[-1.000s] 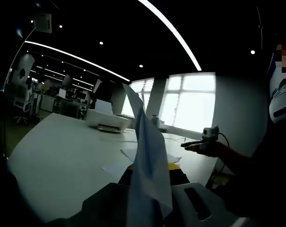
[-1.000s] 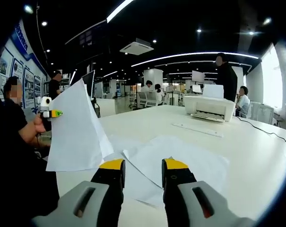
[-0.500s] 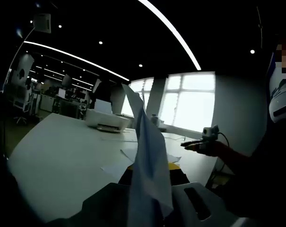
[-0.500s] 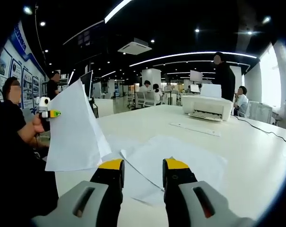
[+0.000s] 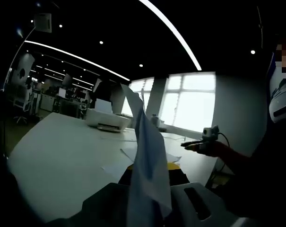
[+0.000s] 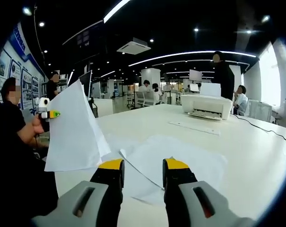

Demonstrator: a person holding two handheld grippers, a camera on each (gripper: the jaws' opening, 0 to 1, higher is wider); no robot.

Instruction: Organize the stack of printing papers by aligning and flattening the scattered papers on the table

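White sheet (image 6: 74,130) stands upright off the bench (image 6: 247,146), pinched in the closed left gripper (image 6: 50,114). More papers (image 6: 176,161) lie scattered flat on the bench ahead of the right gripper (image 6: 143,165), whose jaws are parted and empty; a printer (image 6: 204,106) sits farther back.

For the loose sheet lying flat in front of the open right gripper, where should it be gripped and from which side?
Probably at the near corner of the loose sheet, which looks slightly lifted off the table. Bring the right gripper in low from its own side, jaws astride that edge; elsewhere the sheet lies flat, offering no edge.
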